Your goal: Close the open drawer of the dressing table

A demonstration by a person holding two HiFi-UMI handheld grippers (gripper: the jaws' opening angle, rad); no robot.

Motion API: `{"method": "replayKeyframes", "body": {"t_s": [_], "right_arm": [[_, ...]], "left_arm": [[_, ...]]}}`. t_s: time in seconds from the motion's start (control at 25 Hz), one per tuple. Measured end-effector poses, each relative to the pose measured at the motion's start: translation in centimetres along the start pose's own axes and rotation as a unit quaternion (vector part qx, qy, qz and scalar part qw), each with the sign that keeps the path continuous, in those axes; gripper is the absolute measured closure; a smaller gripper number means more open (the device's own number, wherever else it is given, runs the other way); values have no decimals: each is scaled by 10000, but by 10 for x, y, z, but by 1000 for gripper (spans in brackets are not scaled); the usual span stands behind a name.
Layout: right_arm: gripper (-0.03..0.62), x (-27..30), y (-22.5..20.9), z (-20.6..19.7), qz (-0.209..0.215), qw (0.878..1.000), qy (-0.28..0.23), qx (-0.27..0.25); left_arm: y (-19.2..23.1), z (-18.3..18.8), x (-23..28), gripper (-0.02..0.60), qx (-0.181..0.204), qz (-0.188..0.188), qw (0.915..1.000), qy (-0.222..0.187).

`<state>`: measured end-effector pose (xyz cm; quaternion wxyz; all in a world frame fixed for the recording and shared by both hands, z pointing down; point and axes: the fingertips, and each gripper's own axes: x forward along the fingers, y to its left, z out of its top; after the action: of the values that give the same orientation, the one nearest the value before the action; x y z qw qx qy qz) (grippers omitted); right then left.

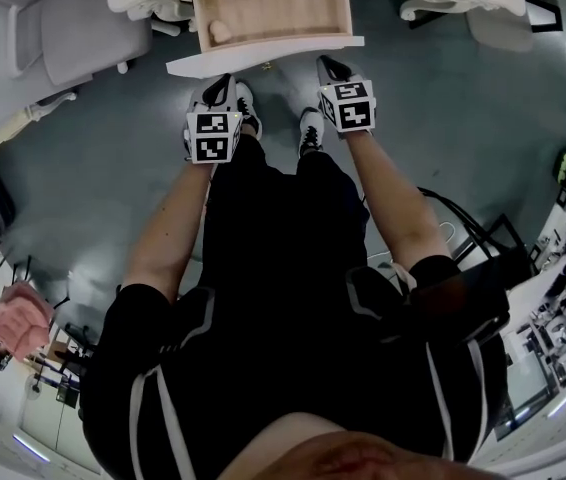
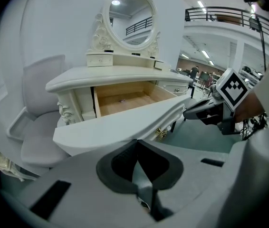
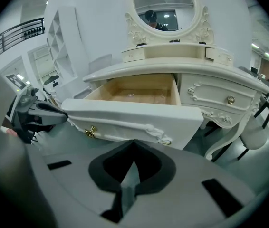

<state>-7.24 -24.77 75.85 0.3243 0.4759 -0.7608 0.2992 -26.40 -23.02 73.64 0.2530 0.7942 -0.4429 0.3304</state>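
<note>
The dressing table's drawer (image 1: 269, 8) stands pulled out, its pale wood inside showing. Its white carved front (image 1: 263, 55) faces me. My left gripper (image 1: 225, 79) is shut and empty, its tip just short of the front's left half. My right gripper (image 1: 329, 64) is also shut and empty, right by the front's right end. In the left gripper view the closed jaws (image 2: 136, 142) point at the drawer front (image 2: 120, 122), with a gold knob (image 2: 161, 133) to the right. In the right gripper view the closed jaws (image 3: 133, 143) sit below the front (image 3: 134, 118).
A grey upholstered chair (image 1: 83, 28) stands left of the table. An oval mirror (image 3: 165, 4) rises above the tabletop. A shut side drawer (image 3: 220, 96) lies to the right of the open one. My shoes (image 1: 309, 128) stand under the drawer. A black chair frame (image 1: 483, 248) is behind right.
</note>
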Motion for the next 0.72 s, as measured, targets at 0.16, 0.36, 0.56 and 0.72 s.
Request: {"method": "replayKeyframes", "body": {"t_s": [0.16, 0.36, 0.56, 0.72], "right_arm": [[589, 3, -4, 13, -145, 9998, 0, 98], [589, 3, -5, 29, -328, 9992, -23, 212], [589, -8, -10, 50, -574, 9973, -163, 431], [589, -20, -14, 66, -697, 9947, -404, 636]], "left_arm": [[9, 14, 8, 577, 94, -72, 9999, -41], [20, 28, 16, 577, 282, -269, 9992, -37], [32, 39, 28, 577, 509, -449, 9977, -43], [41, 49, 42, 577, 692, -535, 9961, -70]]}}
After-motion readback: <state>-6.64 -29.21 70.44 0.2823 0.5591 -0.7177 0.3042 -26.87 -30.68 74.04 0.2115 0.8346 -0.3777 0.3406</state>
